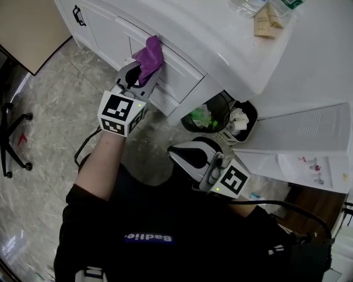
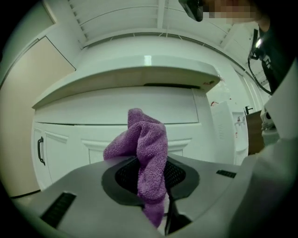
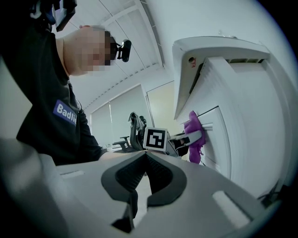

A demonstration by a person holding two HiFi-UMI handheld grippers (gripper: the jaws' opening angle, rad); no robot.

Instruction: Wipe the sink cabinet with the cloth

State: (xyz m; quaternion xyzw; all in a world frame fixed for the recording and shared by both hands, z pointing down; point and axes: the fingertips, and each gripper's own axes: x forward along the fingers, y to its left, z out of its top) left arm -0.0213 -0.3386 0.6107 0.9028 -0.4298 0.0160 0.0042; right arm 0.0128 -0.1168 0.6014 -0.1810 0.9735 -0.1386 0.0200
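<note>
A purple cloth (image 1: 150, 54) is pressed against a drawer front of the white sink cabinet (image 1: 182, 66). My left gripper (image 1: 138, 70) is shut on the cloth, which bunches up out of the jaws. In the left gripper view the cloth (image 2: 148, 144) stands between the jaws, with the cabinet front (image 2: 116, 109) right behind it. My right gripper (image 1: 175, 153) hangs low near my body, shut and holding nothing. The right gripper view looks across its closed jaws (image 3: 146, 158) to the cloth (image 3: 193, 135) on the cabinet.
A round waste bin (image 1: 219, 104) with green and white rubbish stands by the cabinet's right end. Bottles and a carton (image 1: 267, 22) sit on the countertop. A black door handle (image 1: 79, 15) is at the far left, an office chair base (image 1: 11, 140) on the floor.
</note>
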